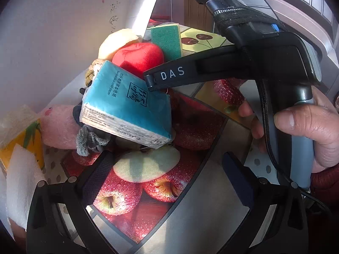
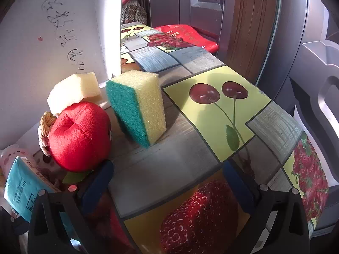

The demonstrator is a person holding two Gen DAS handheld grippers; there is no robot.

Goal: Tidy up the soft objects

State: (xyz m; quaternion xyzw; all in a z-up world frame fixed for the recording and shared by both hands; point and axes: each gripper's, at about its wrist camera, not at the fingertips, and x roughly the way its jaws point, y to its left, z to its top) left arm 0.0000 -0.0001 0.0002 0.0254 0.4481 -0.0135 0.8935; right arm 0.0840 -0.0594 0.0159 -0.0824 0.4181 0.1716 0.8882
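Although both cameras look at the same heap, much of it is hidden: the blue plastic-wrapped tissue pack (image 1: 127, 105) covers what lies under it, and in the right wrist view it is cut off behind the left finger. Past it, a grey knitted cloth (image 1: 90, 140) and a pink plush toy (image 1: 59, 127) show only in part. A braided tan rope piece (image 2: 45, 131) peeks from behind the red plush apple (image 2: 80, 135); what it belongs to I cannot tell.

I count one tissue pack, one red plush apple, one yellow sponge with green scrub side (image 2: 137, 108) and one pale foam block (image 2: 74, 91). At the far left edge are perhaps two more paper packs (image 1: 21, 148), blurred.

The left gripper (image 1: 167, 175) has its jaws wide apart and empty; the tissue pack lies just ahead of them, tilted. The right gripper (image 2: 167, 182) is also spread and holds nothing; the sponge stands on edge ahead of its jaws, the apple by the left finger. All rest on the fruit-printed tablecloth (image 2: 211, 116).
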